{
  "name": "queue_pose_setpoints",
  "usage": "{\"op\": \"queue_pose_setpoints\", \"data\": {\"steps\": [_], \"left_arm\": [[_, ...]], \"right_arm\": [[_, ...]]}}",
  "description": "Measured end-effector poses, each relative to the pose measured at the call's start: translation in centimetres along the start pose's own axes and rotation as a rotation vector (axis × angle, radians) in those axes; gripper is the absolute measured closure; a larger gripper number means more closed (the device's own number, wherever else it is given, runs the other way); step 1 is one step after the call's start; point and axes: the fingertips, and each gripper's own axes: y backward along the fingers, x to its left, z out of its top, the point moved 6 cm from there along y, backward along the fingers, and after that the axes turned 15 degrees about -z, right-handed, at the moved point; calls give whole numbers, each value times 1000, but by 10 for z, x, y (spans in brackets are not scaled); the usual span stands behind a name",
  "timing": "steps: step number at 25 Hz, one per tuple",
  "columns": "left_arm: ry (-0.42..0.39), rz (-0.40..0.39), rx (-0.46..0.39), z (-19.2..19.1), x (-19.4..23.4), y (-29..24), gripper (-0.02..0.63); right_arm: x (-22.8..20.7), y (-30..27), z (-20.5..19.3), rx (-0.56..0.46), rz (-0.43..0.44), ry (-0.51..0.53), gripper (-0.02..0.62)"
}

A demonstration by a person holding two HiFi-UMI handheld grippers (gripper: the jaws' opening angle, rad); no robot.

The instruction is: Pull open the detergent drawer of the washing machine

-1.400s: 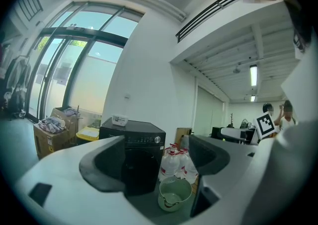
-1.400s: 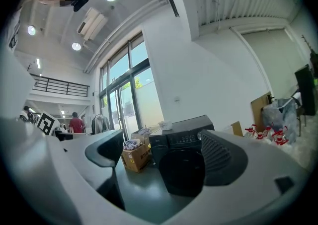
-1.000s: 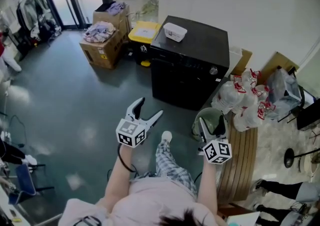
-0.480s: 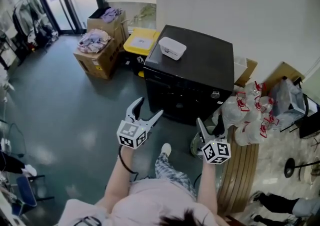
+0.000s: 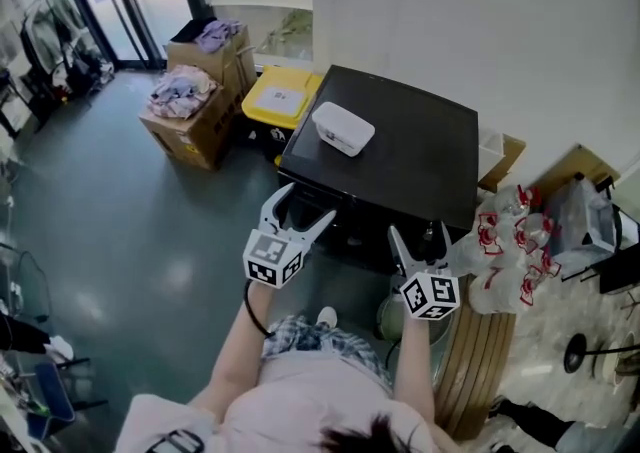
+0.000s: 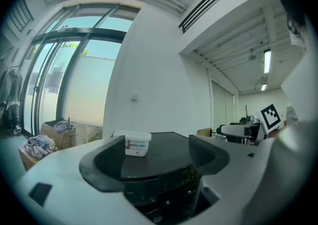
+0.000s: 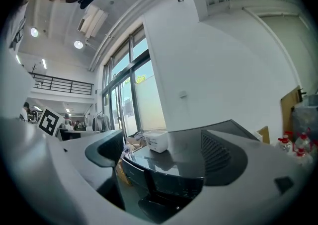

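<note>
1. The left gripper (image 5: 305, 203) & right gripper (image 5: 418, 236) both have jaws open, empty, near the black box-shaped washing machine (image 5: 400, 151), frame centre.
2. Detergent drawer (image 7: 134, 177) prob. at front panel's left end; close left jaws on its lip, pull straight out.

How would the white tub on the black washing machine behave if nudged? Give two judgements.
The white tub looks low, wide and flat-based, so it would probably slide rather than tip or roll. The washing machine top is glossy, so it may skid easily. Its weight is unknown: the lid hides the contents.
</note>
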Motion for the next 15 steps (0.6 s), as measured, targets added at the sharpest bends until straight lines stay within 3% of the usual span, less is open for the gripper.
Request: {"op": "queue_pose_setpoints", "data": {"steps": [10,15], "left_arm": [[13,-2,30,5,53,-29,219],[27,22,50,7,82,-32,219]], "right_arm": [[7,-63,4,18,-5,-6,114],[22,-88,4,53,45,0,115]]}}
